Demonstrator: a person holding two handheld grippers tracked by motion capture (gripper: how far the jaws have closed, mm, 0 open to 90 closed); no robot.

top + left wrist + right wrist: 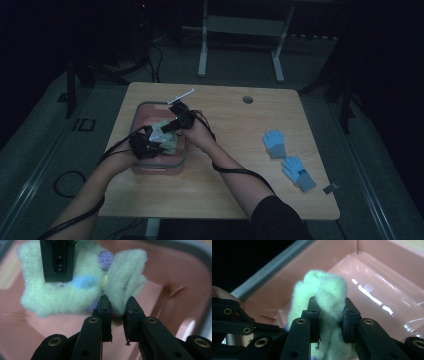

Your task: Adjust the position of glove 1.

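Note:
A fluffy pale green knitted piece (62, 295) with blue and purple dots hangs inside a pink bin (175, 272) with a grey rim. My left gripper (117, 307) is shut on a bunched fold at one end of it. My right gripper (329, 312) is shut on another thick wad of the same green fabric (324, 285), and it also appears as a black jaw block (57, 262) at the far end of the piece. In the high view both grippers, left (150, 142) and right (172, 124), meet over the bin (150, 103) with the fabric (169, 142) between them.
Two blue gloves (274, 142) (298, 172) lie on the right part of the wooden table (225, 195). A white strip (181, 96) rests just behind the bin. A round cable hole (247, 99) sits near the table's far edge.

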